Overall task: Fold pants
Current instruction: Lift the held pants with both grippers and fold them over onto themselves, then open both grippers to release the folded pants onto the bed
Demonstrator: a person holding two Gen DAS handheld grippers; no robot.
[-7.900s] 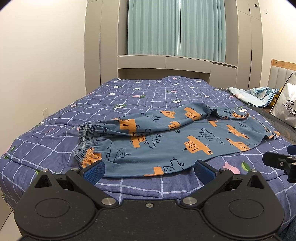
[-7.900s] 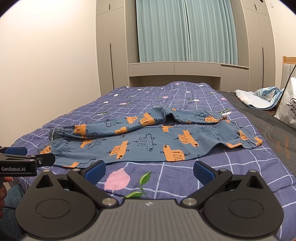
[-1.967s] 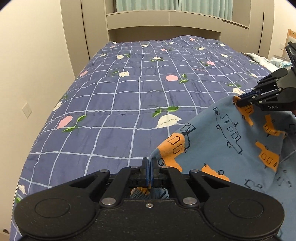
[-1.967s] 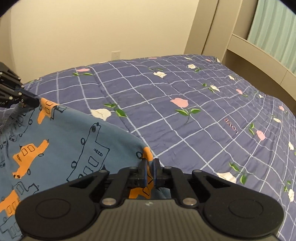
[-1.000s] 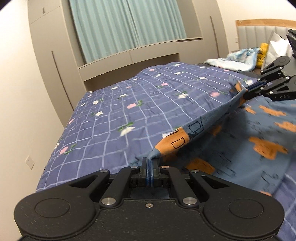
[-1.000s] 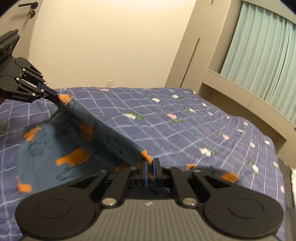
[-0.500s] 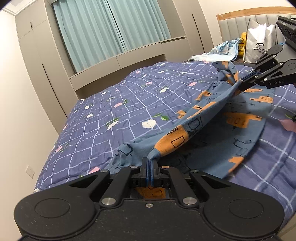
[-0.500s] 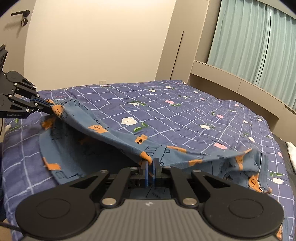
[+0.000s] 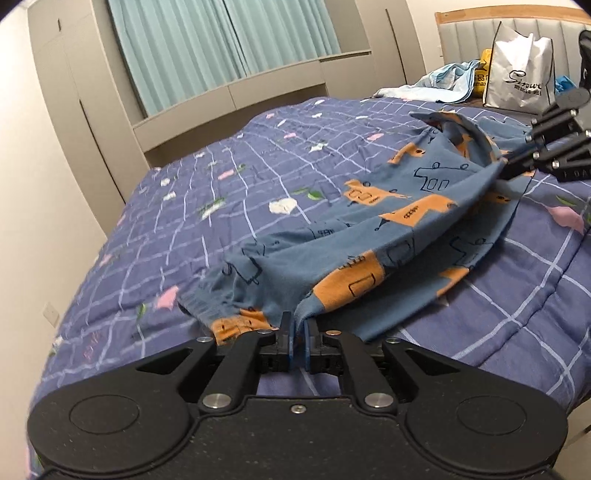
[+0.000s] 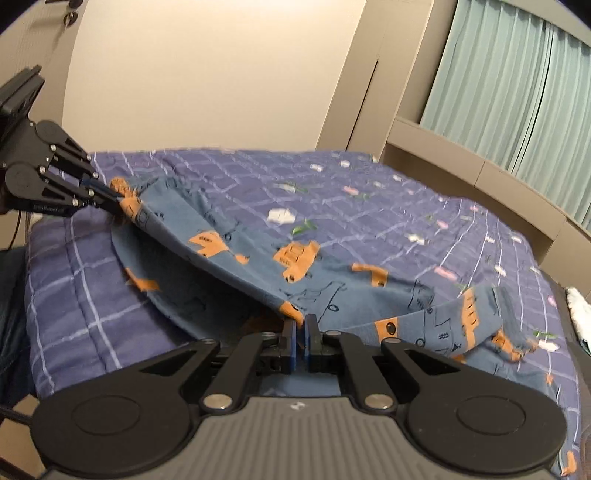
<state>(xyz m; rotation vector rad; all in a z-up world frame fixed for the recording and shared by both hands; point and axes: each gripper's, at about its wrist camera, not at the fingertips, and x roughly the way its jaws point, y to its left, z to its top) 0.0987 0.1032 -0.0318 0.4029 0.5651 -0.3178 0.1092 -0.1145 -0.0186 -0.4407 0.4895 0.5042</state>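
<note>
The pants are blue with orange vehicle prints and lie half draped on the bed. My left gripper is shut on one edge of the pants near the front of the bed. My right gripper is shut on the other end of the same edge. The cloth stretches low between the two grippers, over a lower layer that rests on the quilt. The right gripper also shows in the left wrist view, and the left gripper shows in the right wrist view. A pant leg end trails toward the headboard side.
A white shopping bag and a light blue crumpled cloth sit near the headboard. Cabinets and teal curtains stand across the bed. A wall runs along the foot side.
Both grippers have carried the held edge lower and toward the near side of the bed. The pants have settled flatter over the lower layer.
</note>
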